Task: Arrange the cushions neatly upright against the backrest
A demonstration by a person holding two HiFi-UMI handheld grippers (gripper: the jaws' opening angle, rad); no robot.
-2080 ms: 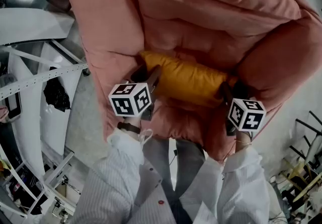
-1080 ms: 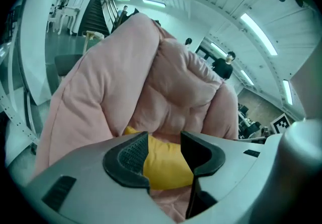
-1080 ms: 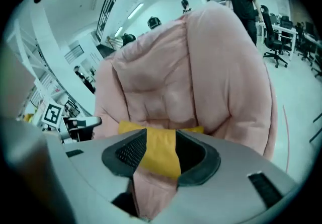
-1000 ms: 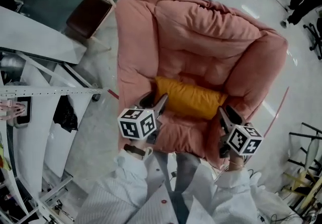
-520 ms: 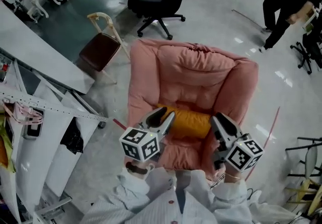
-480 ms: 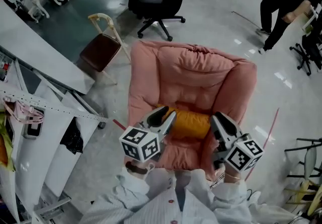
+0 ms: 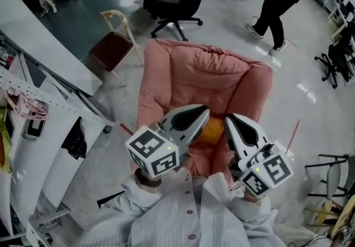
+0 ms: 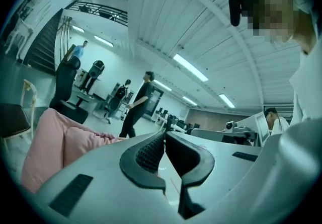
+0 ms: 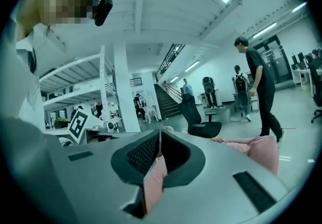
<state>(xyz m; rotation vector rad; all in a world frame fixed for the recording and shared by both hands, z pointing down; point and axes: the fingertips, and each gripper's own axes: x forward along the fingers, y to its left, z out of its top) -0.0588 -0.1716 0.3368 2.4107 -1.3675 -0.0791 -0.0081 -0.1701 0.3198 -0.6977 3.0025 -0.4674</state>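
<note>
Left gripper (image 7: 204,112): jaws just snapped closed on nothing. Between the two, the plump orange fabric cushion (image 7: 214,130) sits low in the padded pink armchair (image 7: 151,93), under the backrest (image 7: 213,68). Right gripper (image 7: 228,119): just clenched too, empty. Unsupported, that cushion may slump forward.

Orange cushion (image 7: 214,130) on pink armchair (image 7: 152,90) seat, below backrest (image 7: 213,71); only small part visible
</note>
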